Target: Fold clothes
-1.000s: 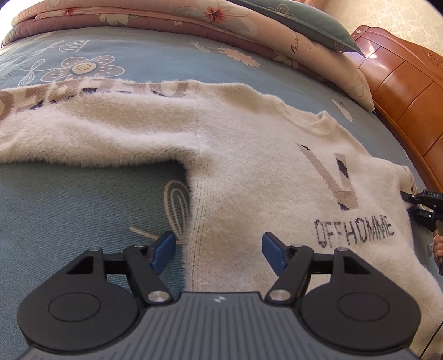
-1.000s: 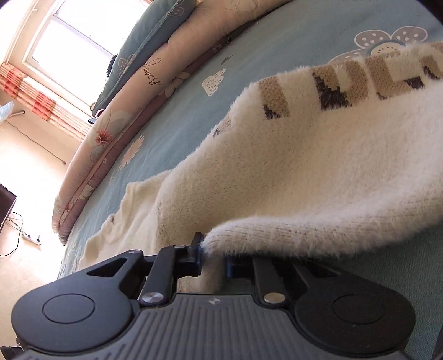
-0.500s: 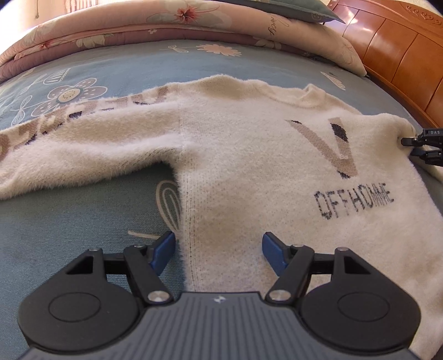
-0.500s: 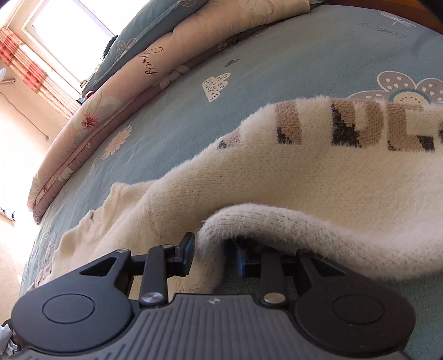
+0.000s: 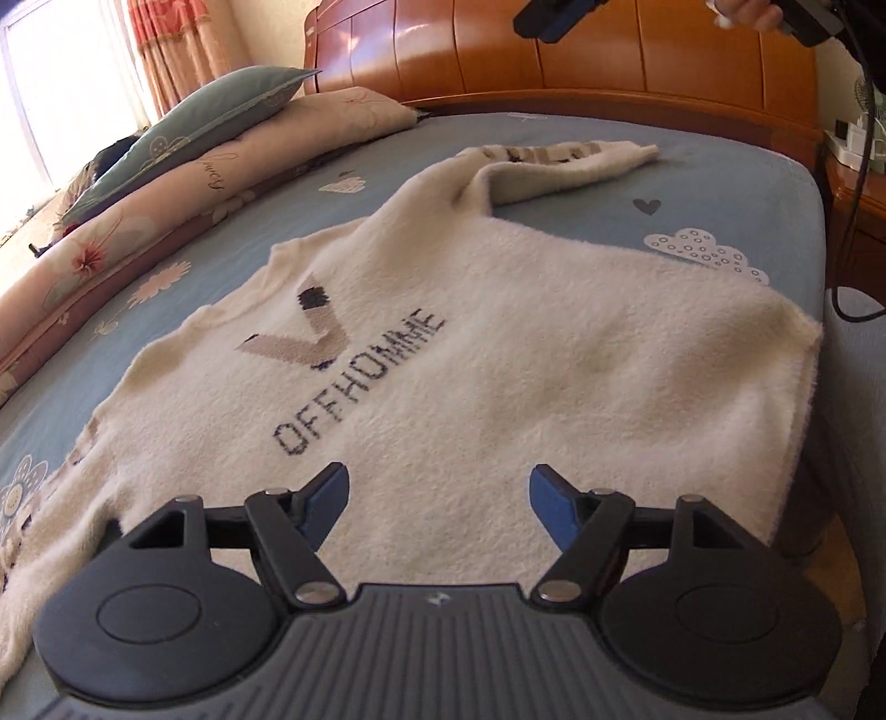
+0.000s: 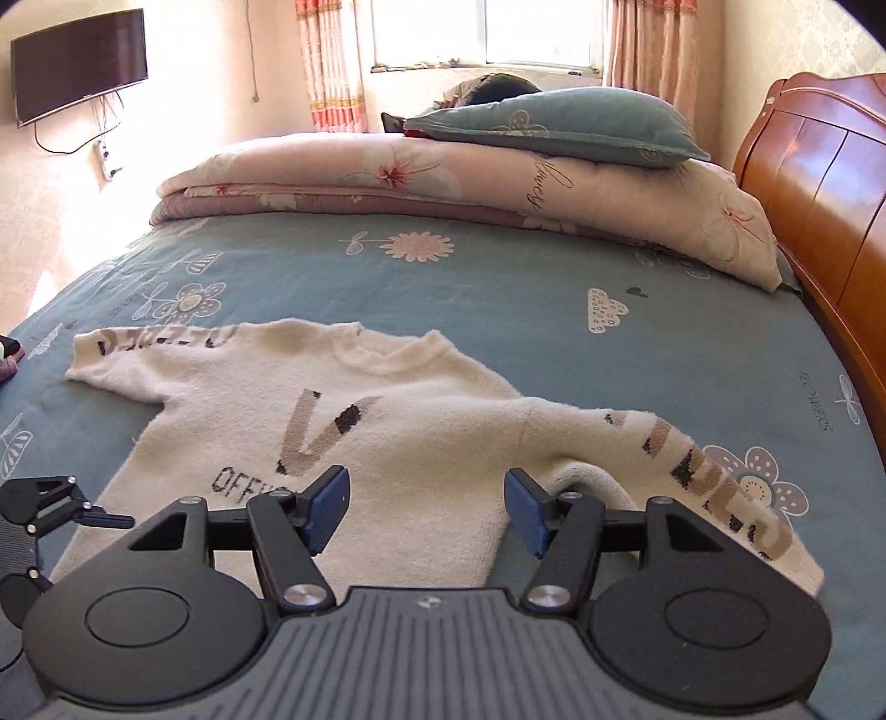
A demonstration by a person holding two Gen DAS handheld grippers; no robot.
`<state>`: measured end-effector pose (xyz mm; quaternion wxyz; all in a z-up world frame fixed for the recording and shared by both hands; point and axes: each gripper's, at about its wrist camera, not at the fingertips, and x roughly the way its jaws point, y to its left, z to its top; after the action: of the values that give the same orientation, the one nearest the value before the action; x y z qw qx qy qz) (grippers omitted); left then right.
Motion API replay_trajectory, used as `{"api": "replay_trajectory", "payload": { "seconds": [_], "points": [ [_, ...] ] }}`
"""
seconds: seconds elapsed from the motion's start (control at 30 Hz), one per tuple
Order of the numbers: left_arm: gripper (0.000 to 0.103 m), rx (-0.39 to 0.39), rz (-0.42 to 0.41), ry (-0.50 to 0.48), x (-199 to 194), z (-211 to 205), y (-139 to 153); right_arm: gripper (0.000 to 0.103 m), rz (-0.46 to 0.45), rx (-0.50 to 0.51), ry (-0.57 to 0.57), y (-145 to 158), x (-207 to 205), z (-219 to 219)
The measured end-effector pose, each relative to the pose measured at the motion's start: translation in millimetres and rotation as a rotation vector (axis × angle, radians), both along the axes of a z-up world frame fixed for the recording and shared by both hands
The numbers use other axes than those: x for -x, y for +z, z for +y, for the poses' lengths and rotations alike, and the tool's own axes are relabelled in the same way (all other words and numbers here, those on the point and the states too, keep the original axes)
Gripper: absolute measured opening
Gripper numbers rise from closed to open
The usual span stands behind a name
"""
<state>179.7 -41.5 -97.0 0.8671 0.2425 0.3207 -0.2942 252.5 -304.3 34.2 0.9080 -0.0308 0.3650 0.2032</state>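
Both the left tool [image 5: 437, 495] and right tool [image 6: 426, 504] hung spread and empty over the sweater [image 6: 387, 443], whose fuzzy knit could perhaps slip from a shallow pinch.

Bedroom: blue floral bedsheet [image 6: 498, 299], folded pink quilt [image 6: 454, 183] with teal pillow [image 6: 559, 130] on top, orange wooden headboard [image 6: 819, 183], sunlit window [image 6: 487, 30] with orange-patterned curtains [image 6: 331, 61], wall-mounted TV [image 6: 77, 63] on cream wall.
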Motion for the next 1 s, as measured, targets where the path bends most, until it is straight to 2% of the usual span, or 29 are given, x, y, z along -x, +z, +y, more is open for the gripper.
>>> {"api": "replay_trajectory", "payload": {
  "seconds": [0.07, 0.17, 0.3, 0.4, 0.57, 0.67, 0.83, 1.0],
  "points": [
    [0.073, 0.000, 0.026, 0.002, -13, -15, -11, 0.069, 0.041, 0.001, 0.012, -13, 12, 17],
    [0.073, 0.006, 0.101, 0.041, -30, -24, -32, 0.069, 0.148, -0.002, 0.002, -66, 17, 43],
    [0.074, 0.078, 0.203, 0.095, -18, 1, -38, 0.069, 0.210, 0.058, -0.057, -141, 23, 70],
    [0.078, 0.094, 0.217, 0.099, 7, 27, -40, 0.071, 0.209, 0.043, -0.098, -172, 35, 75],
    [0.081, 0.092, 0.220, 0.141, 45, 53, -37, 0.078, 0.159, 0.020, -0.151, -178, 84, 74],
    [0.082, 0.081, 0.236, 0.175, 61, 60, -37, 0.088, 0.135, 0.014, -0.174, -179, 115, 74],
    [0.082, 0.093, 0.266, 0.213, 76, 73, -36, 0.096, 0.178, 0.004, -0.177, -178, 151, 75],
    [0.082, 0.036, 0.257, 0.199, 71, 63, -22, 0.097, 0.260, -0.052, -0.176, -166, 147, 67]
  ]
}}
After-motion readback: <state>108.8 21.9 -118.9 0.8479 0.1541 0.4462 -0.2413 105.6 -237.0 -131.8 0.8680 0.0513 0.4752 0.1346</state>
